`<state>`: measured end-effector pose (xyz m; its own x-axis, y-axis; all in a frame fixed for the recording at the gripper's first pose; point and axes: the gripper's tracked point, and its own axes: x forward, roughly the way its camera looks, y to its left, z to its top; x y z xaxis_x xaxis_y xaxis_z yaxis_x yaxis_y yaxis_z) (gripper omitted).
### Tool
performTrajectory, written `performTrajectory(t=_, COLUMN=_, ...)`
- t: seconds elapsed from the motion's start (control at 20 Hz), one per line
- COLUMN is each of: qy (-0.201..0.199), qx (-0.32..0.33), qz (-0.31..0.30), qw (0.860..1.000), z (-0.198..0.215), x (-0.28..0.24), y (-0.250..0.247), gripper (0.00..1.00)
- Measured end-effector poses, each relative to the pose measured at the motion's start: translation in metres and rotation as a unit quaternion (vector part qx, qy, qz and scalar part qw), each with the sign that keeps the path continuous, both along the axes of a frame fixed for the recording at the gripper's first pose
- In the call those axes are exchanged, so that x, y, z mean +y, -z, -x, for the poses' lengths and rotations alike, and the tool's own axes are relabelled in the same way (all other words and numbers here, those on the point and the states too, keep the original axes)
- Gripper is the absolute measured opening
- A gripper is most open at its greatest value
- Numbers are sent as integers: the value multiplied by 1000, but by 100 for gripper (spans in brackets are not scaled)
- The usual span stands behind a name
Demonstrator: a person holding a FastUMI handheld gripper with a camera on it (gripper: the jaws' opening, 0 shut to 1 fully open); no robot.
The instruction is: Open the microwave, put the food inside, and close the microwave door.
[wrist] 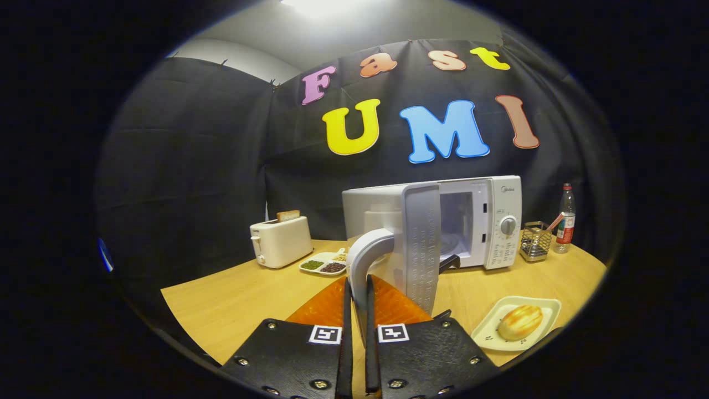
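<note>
The microwave [487,221] looks like smooth plastic, a bit shiny. Its open door [422,244] has tiny bumpy writing on the inside. The table [238,299] looks like smooth wood. The bun [519,322] is glossy on a smooth plate [540,305]. The little basket [534,241] is shiny metal wire. The toaster [281,241] looks smooth.
</note>
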<state>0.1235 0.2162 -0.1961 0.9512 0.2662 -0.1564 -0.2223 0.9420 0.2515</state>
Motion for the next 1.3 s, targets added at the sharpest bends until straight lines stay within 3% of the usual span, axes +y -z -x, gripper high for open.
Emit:
performTrajectory(t=0.25, qy=60, qx=-28, qz=50, qw=997, z=11, x=50, y=-8, gripper=9)
performTrajectory(t=0.6, qy=145, qx=-31, qz=55, qw=987, z=10, x=106, y=-13, gripper=9)
performTrajectory(t=0.75, qy=140, qx=-29, qz=52, qw=988, z=16, x=116, y=-15, gripper=9)
performTrajectory(t=0.95, qy=81, qx=-39, qz=49, qw=995, z=34, x=130, y=-26, gripper=15)
performTrajectory(t=1.05, qy=41, qx=-46, qz=35, qw=997, z=51, x=132, y=-36, gripper=23)
performTrajectory(t=1.1, qy=26, qx=-51, qz=33, qw=998, z=57, x=130, y=-45, gripper=43)
performTrajectory(t=1.2, qy=6, qx=-61, qz=38, qw=997, z=64, x=113, y=-57, gripper=69)
performTrajectory(t=1.3, qy=-18, qx=-65, qz=60, qw=996, z=67, x=96, y=-57, gripper=87)
